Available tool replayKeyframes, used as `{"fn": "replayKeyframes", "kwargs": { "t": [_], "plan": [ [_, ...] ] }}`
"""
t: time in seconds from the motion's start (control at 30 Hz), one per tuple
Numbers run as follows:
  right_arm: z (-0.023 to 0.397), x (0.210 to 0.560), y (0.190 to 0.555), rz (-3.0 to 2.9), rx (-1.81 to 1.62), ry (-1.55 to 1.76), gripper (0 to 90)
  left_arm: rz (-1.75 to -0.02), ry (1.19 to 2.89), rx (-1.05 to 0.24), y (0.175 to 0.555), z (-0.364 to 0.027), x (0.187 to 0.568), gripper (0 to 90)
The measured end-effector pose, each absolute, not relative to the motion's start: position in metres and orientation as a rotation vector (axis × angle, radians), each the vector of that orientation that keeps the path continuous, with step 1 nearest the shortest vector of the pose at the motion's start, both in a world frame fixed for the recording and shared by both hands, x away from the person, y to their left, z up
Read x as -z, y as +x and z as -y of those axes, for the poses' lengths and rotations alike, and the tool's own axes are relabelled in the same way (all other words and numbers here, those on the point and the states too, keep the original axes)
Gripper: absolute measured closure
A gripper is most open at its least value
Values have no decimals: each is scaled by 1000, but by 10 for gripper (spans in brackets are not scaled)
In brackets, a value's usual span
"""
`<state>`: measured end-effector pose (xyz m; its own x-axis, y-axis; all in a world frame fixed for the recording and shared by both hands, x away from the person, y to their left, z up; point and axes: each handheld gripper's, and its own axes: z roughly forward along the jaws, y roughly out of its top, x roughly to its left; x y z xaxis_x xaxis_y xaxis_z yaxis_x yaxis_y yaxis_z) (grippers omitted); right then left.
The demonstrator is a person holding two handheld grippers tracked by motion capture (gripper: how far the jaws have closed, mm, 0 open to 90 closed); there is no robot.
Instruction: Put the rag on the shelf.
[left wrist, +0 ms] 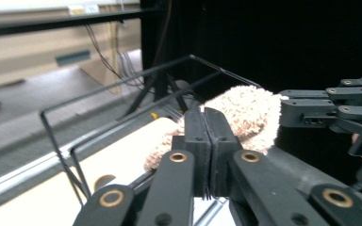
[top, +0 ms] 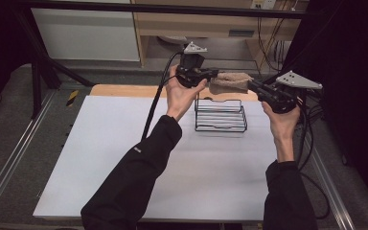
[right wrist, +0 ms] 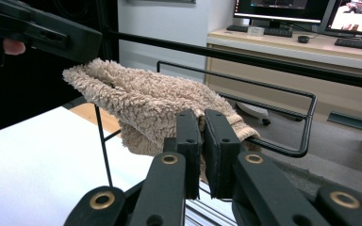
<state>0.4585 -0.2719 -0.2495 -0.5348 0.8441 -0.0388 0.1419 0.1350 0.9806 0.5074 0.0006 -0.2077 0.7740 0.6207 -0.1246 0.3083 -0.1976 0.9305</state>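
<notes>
Holding the fluffy beige fleece cloth (top: 228, 82) up in the air between them, both hands have it stretched just above the black wire basket (top: 220, 116) at the far end of the white desk (top: 124, 163). The left gripper (top: 212, 74) has its fingers (left wrist: 195, 141) pinched tight on one end of the cloth, the pads almost meeting with only a thin fold of pile between them; the right gripper (top: 253, 85) clamps the opposite end the same way, its fingers (right wrist: 188, 141) narrow and biting fleece. From the right gripper view the cloth sags in a soft hump over the basket's top rail, so it looks like the job is to lay it into that basket. To do this well, I'd say bring both ends down together and level, keeping the cloth centred over the opening, so neither corner catches on the thin wire rim. Keep a little slack rather than pulling it taut, since a hard tug could slide the fleece out of such a shallow pinch. Let go only once the middle rests on the basket floor, and release both sides at once so the light basket doesn't tip or skid.
</notes>
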Motion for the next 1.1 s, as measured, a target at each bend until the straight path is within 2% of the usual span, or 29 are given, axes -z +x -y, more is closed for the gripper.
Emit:
{"fn": "replayKeyframes", "kwargs": {
  "t": [0.27, 0.57, 0.63, 0.73, 0.87, 1.1],
  "plan": [
    [273, 253, 458, -1812, -1445, 957, 824, -693, 1853, -315, 503, 0, 225, 894],
    [274, 242, 449, -1797, -1481, 935, 695, -690, 1891, -335, 504, 6, 234, 895],
    [274, 237, 448, -1798, -1489, 926, 716, -688, 1901, -346, 504, 7, 236, 895],
    [270, 235, 450, -1841, -1502, 944, 807, -677, 1914, -364, 504, 9, 238, 896],
    [263, 243, 459, -1894, -1465, 993, 881, -665, 1929, -386, 505, 9, 241, 895],
    [262, 258, 474, -1917, -1415, 1098, 900, -674, 1945, -406, 509, 10, 249, 895]
  ]
}}
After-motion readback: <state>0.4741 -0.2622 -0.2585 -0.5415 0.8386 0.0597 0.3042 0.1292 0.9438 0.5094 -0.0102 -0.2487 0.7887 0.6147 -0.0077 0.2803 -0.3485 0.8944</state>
